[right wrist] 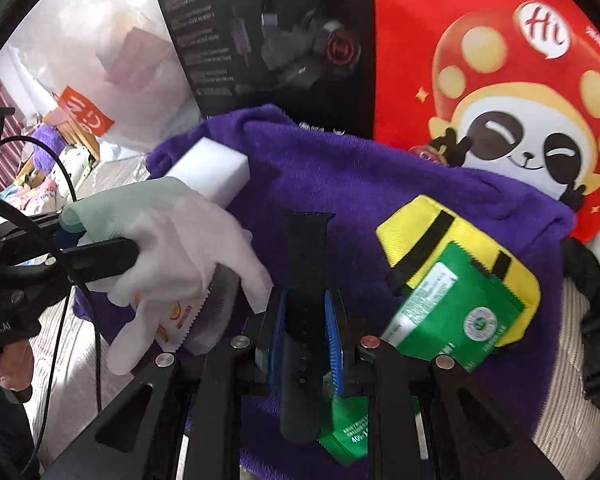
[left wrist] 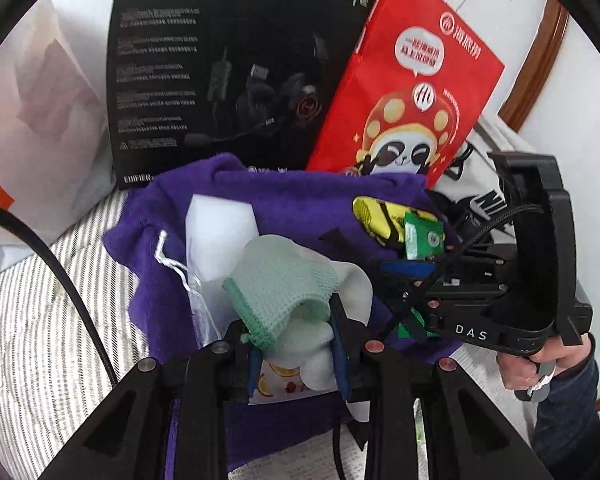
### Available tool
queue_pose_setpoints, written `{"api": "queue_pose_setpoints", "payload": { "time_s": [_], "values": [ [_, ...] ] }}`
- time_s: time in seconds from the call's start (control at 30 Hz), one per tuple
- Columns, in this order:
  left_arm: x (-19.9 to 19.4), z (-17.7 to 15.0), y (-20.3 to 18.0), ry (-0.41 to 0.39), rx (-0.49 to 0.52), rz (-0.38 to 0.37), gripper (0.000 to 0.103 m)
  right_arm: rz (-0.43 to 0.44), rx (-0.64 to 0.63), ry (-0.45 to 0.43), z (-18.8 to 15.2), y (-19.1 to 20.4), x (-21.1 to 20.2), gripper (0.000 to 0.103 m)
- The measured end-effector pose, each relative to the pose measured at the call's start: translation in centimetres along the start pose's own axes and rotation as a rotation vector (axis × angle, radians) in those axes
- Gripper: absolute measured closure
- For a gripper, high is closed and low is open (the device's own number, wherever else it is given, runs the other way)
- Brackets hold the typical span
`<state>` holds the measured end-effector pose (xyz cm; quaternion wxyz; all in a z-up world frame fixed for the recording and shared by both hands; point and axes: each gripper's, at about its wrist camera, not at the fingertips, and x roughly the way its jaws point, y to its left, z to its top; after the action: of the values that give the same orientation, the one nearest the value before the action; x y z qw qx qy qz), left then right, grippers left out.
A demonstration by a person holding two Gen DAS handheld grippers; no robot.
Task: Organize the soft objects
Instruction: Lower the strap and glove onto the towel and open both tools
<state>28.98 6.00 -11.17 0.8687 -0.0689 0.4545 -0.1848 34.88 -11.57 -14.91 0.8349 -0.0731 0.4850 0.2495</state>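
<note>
While gathered over purple towel (right wrist: 380, 184) for sorting: left gripper (left wrist: 296, 336) clamped on pale cloth (left wrist: 284, 284), right gripper (right wrist: 306, 332) clamped on black strap (right wrist: 306, 280).

A bed with a grey-and-white striped cover (left wrist: 40, 320) fills the foreground in bright, even light. Behind the bed, a white wall (left wrist: 572, 92) carries a curved brown wooden frame (left wrist: 536, 64). Left of the bed, in the right wrist view, clutter lies heaped (right wrist: 48, 164), blurred.
</note>
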Motion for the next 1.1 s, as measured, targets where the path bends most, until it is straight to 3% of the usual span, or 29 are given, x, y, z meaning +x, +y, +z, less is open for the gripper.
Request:
{"api": "queue_pose_setpoints", "payload": {
  "time_s": [0.5, 0.63, 0.73, 1.03, 1.1],
  "values": [
    [1.5, 0.2, 0.0, 0.033, 0.002, 0.001, 0.072, 0.023, 0.016, 0.013, -0.1, -0.9, 0.7, 0.082],
    [2.0, 1.0, -0.4, 0.02, 0.008, -0.008, 0.072, 0.023, 0.022, -0.007, -0.2, -1.3, -0.5, 0.072],
    [2.8, 1.5, -1.0, 0.038, 0.016, -0.005, 0.071, 0.012, 0.028, -0.027, -0.3, -1.9, -1.8, 0.071],
    [4.8, 1.9, -3.4, 0.084, 0.091, 0.035, 0.058, -0.014, 0.072, -0.058, -1.9, -3.7, -4.6, 0.071],
    [4.7, 1.6, -3.6, 0.092, 0.102, 0.045, 0.05, -0.017, 0.082, -0.058, -2.6, -4.1, -5.2, 0.071]
  ]
}}
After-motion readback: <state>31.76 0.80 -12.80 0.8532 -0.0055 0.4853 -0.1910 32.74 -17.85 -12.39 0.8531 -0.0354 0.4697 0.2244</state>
